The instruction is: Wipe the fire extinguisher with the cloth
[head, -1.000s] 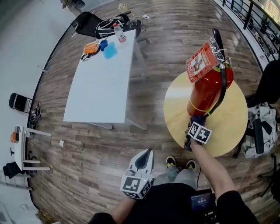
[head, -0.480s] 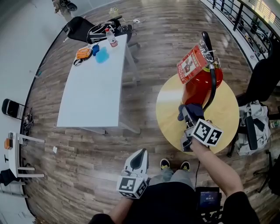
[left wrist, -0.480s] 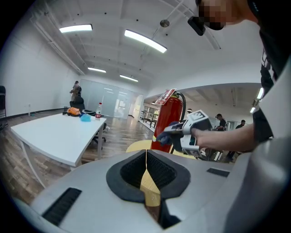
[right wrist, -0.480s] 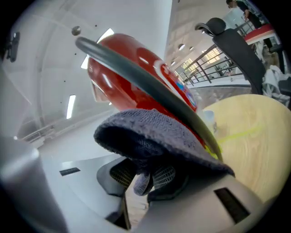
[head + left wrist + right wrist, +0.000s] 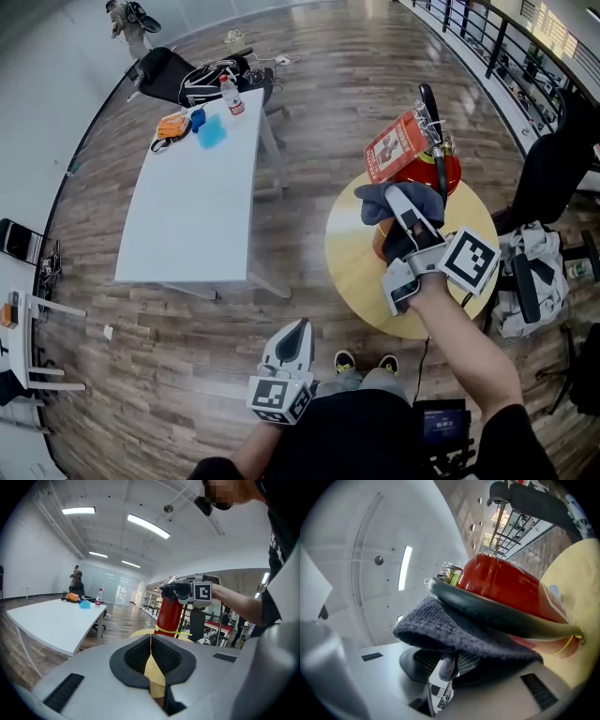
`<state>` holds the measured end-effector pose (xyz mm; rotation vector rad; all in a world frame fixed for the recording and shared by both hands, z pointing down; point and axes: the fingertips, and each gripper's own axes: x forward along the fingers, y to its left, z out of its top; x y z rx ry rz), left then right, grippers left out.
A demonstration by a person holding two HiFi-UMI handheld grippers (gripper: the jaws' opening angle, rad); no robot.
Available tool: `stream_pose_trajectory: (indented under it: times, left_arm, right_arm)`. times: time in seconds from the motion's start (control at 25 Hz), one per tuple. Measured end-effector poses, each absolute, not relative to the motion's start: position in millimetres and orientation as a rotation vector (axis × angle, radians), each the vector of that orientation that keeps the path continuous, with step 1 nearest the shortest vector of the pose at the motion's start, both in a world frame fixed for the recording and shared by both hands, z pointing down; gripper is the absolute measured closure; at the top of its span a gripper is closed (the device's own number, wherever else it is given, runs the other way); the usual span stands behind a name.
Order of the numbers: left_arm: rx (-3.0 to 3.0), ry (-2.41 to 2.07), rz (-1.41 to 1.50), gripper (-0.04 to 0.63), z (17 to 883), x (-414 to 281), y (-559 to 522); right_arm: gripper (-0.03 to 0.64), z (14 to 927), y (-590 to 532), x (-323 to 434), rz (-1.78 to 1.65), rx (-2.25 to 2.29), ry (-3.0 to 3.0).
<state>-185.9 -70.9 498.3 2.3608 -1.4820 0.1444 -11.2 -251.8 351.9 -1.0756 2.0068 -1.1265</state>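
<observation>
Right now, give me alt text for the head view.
The right tool, shut on a dark blue cloth, holds it against a red fire extinguisher standing on a round wooden table. The left tool hangs shut and empty by the person's waist; a long white table stands to the left.

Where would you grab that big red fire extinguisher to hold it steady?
Probably the black handle on top, coming straight down from above. The fire extinguisher stands upright on the round table, so the handle sticks up in the open, and it is thin. The red body is round and wide, and the cloth covers its near side.
</observation>
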Motion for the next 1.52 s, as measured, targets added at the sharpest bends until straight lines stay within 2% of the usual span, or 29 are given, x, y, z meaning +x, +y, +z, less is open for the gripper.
stream_pose_trajectory:
  times: [0.36,0.64,0.84,0.96,1.2,1.52]
  left_arm:
    - [2.353,-1.498,0.126,0.572,498,-194,-72]
    - [2.313,-1.507,0.19,0.572,507,-198,-65]
    - [2.301,-1.518,0.227,0.572,513,-201,-67]
    - [2.307,-1.513,0.235,0.572,515,-199,-68]
    - [2.323,-1.526,0.199,0.572,507,-199,-68]
    - [2.33,-1.544,0.125,0.572,501,-200,-75]
  right_arm:
    - [0.546,363,-256,-22,-1.121,-1.045,2.003]
    - [0.546,522,-237,13,-1.39,-1.321,1.876]
    - [0.546,672,-226,52,-1.653,-1.592,1.708]
    - [0.546,702,-228,48,-1.676,-1.669,1.703]
    - [0.546,667,-242,5,-1.726,-1.519,1.62]
    - [0.546,442,-276,-35,-1.401,-1.024,1.7]
